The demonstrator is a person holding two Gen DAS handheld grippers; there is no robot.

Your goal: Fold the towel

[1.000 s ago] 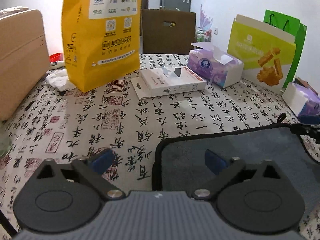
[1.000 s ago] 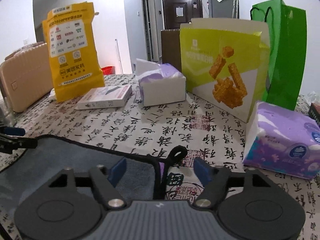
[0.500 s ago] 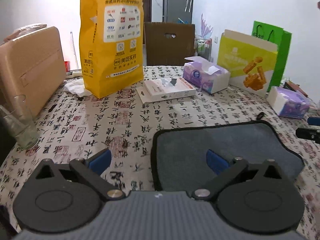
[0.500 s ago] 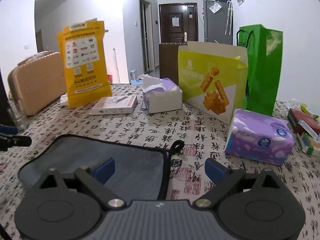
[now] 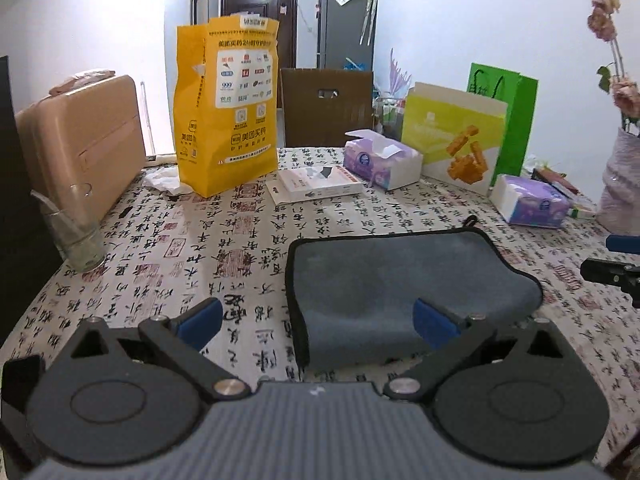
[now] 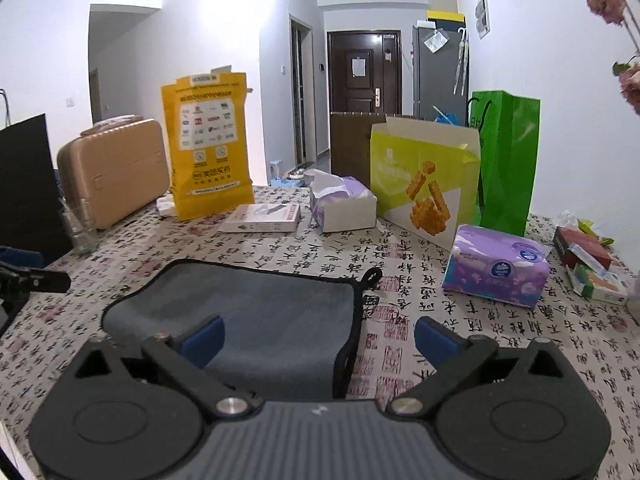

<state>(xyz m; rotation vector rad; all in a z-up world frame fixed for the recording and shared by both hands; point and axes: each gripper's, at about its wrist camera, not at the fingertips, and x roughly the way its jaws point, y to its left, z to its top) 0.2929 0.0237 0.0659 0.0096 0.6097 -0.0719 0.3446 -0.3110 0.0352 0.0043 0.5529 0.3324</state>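
A grey towel [image 5: 384, 284] with a black hem lies folded on the calligraphy-print tablecloth [image 5: 224, 248]. It also shows in the right wrist view [image 6: 256, 312], its hanging loop [image 6: 370, 276] at the far right corner. My left gripper [image 5: 316, 322] is open and empty, held above the towel's near left corner. My right gripper [image 6: 318, 336] is open and empty, above the towel's near right edge. The right gripper's tip shows at the right edge of the left wrist view [image 5: 616, 260]. The left gripper's tip shows at the left edge of the right wrist view [image 6: 28, 276].
A yellow bag [image 5: 226, 104], a flat white box [image 5: 316, 186], tissue boxes [image 5: 382, 162] [image 6: 494, 270], a snack carton [image 6: 424, 180] and a green bag [image 6: 506, 160] stand behind. A tan case [image 5: 80, 148] and a glass [image 5: 78, 234] are at the left.
Both grippers have drawn back and risen from the towel. The towel and table now look smaller and farther. The towel lies where it was.
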